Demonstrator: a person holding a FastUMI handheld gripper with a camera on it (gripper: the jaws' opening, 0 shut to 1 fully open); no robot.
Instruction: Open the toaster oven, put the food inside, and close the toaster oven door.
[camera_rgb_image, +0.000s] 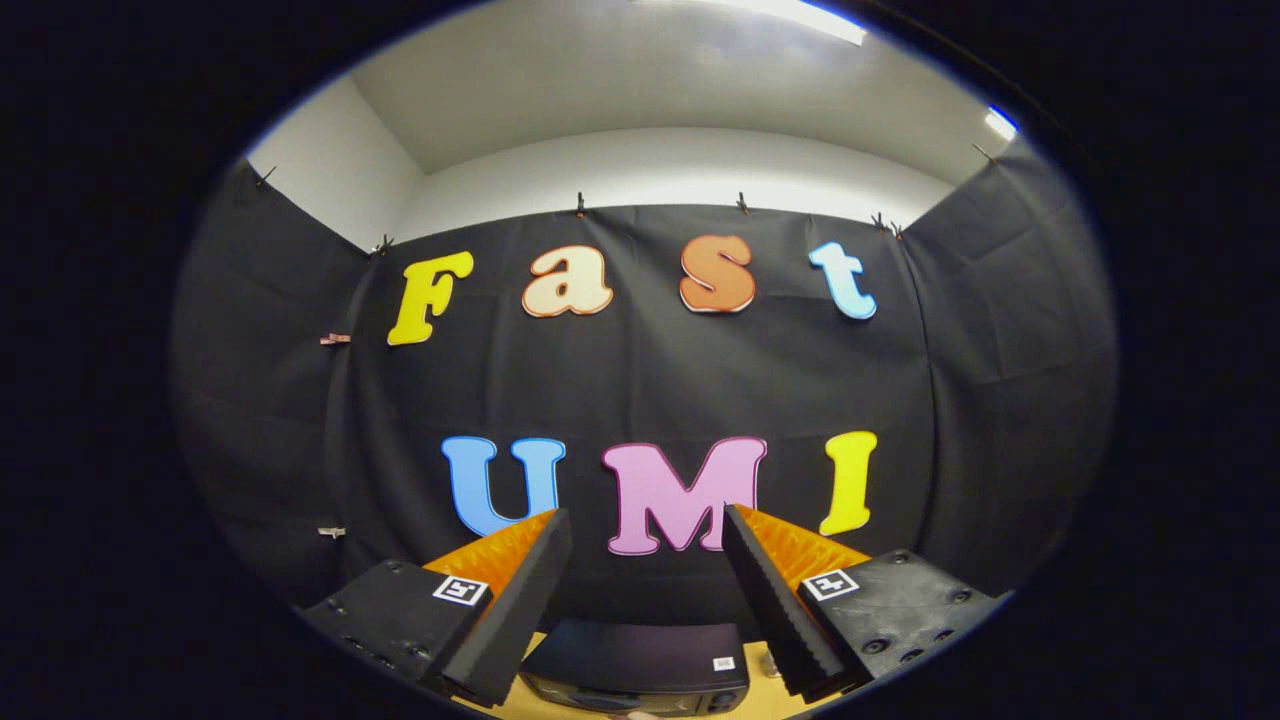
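My gripper (645, 525) is held high and level, open, with nothing between its two black ribbed fingers (520, 600). Far below, seen through the gap between the fingers, is the dark top of the toaster oven (640, 655), standing on a light wooden table (755, 662). Its front and door are mostly hidden by the low angle, so I cannot tell how the door stands.
The black cloth wall of the booth rises straight ahead and wraps round both sides. White wall and ceiling with strip lights show above it. A small pale object (770, 667) sits on the table right of the oven.
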